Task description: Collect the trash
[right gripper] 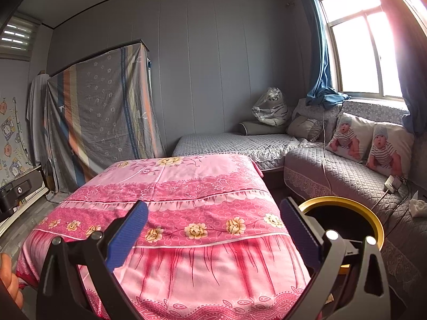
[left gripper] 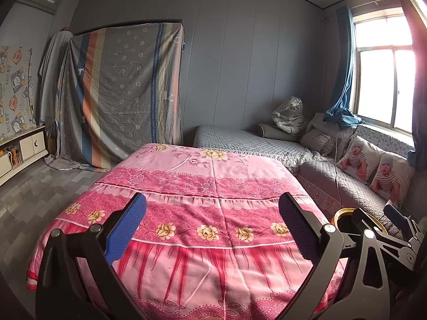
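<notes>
A black trash bin with a gold rim (right gripper: pixel 341 201) stands on the floor between the pink-covered table and the grey sofa; its rim (left gripper: pixel 344 211) also shows low at the right of the left wrist view. A crumpled white tissue (right gripper: pixel 417 207) lies on the sofa seat to the right of the bin. My left gripper (left gripper: pixel 212 205) hangs open over the table's near half, with nothing between its blue pads. My right gripper (right gripper: pixel 214 210) is open and empty too, with its right finger (right gripper: pixel 299 229) in front of the bin's left rim.
The table carries a pink floral cloth (right gripper: pixel 186 186) that hangs over its edges. A grey L-shaped sofa (right gripper: pixel 333 170) with two baby-print cushions (right gripper: pixel 368 141) runs along the right under the window. A white charger and cable (right gripper: pixel 391 182) lie on the seat. A cloth-draped wardrobe (left gripper: pixel 120 93) stands at the back left.
</notes>
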